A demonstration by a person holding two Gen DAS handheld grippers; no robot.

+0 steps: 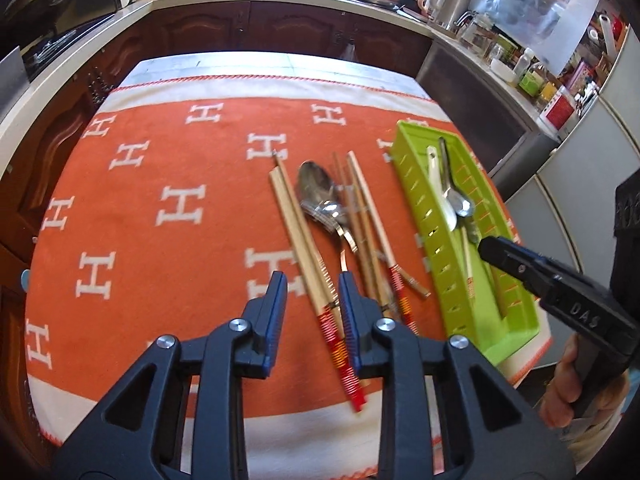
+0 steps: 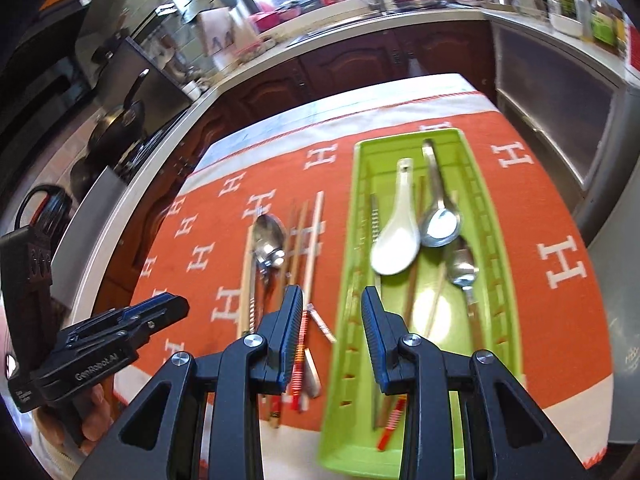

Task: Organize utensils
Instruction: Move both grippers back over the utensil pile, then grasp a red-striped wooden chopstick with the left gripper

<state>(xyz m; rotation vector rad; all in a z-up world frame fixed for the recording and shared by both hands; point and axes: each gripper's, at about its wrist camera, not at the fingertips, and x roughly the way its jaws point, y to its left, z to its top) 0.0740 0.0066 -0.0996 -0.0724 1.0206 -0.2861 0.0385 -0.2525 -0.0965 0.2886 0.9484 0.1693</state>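
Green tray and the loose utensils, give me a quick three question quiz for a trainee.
1. True or false: the white spoon lies inside the green tray.
2. What lies loose on the orange cloth beside the tray: A) chopsticks and metal spoons, B) knives, C) cups?
3. Does either gripper, left or right, hold anything?

Key: 1 true; 2 A; 3 no, both sets of fingers are open and empty.

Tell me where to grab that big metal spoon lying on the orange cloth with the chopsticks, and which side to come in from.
Probably the big metal spoon is best pinched across its narrow neck just below the bowl, coming straight down from above. It lies flat on the orange cloth, so only its thin edges offer purchase, and chopsticks crowd both sides, leaving little room for a sideways approach.
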